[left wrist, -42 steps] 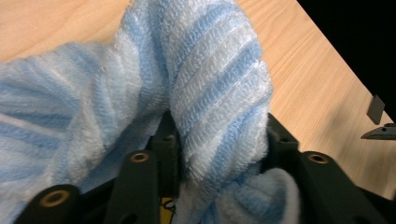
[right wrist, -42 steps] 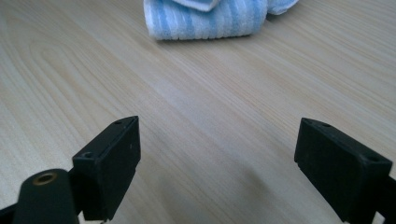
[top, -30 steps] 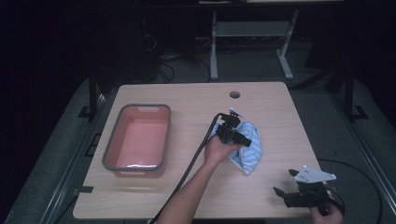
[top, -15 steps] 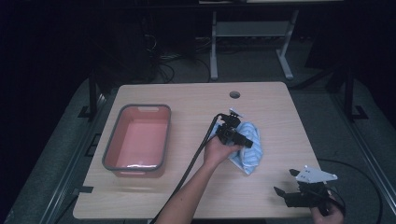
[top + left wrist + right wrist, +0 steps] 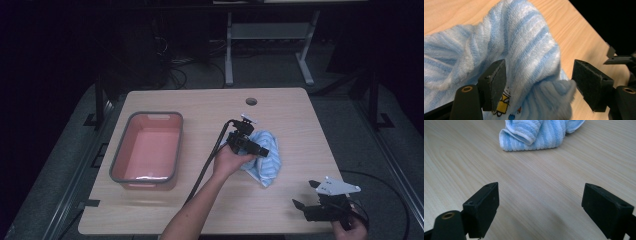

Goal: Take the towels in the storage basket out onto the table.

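Striped towel [image 5: 524, 50] with cartoon print

The bench [image 5: 300, 125] is pale wood-grain laminate, smooth with a soft matt sheen. On it, right of the tub [image 5: 146, 150], the towel [image 5: 265, 157] is fluffy terry cloth – ribbed loops in blue and white stripes, with a small printed label. The tub looks like smooth pink plastic, slightly glossy inside, with a grey rim. The left tongs [image 5: 537, 86] have matt black pads – rough, a bit frayed at the edges.
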`<state>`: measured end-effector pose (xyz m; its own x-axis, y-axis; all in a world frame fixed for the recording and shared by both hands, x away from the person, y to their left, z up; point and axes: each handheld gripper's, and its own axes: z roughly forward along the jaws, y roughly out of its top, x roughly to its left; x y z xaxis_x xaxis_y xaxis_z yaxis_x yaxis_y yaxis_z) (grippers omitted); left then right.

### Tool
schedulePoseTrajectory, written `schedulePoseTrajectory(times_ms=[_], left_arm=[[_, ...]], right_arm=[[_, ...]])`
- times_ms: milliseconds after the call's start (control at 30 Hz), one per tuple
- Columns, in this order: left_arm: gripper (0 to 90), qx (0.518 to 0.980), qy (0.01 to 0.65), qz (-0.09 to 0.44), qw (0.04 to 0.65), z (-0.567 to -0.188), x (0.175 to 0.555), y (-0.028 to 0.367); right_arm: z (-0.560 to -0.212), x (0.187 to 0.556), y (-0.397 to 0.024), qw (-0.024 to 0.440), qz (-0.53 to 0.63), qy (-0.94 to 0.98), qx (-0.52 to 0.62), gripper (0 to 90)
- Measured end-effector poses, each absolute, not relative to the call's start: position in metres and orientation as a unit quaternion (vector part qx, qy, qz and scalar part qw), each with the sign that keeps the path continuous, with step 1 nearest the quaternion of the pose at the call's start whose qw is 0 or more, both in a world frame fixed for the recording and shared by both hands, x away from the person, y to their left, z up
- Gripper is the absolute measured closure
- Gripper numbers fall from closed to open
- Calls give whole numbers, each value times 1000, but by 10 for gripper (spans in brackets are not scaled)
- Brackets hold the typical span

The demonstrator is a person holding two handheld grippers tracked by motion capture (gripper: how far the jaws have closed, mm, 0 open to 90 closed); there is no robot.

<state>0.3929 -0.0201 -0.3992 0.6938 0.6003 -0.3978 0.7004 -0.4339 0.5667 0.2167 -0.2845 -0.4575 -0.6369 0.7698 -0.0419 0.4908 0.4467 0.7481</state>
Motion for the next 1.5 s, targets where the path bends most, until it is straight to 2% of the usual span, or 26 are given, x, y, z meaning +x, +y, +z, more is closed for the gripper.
schedulePoseTrajectory(times_ms=[800,1500], left_arm=[[271,835,379,-62,394,-383,367,19],[268,832,378,-59,402,-393,337,61]], right_arm=[[-458,219,-288,196,361,826,385,138],[-459,220,-287,196,358,828,385,138]])
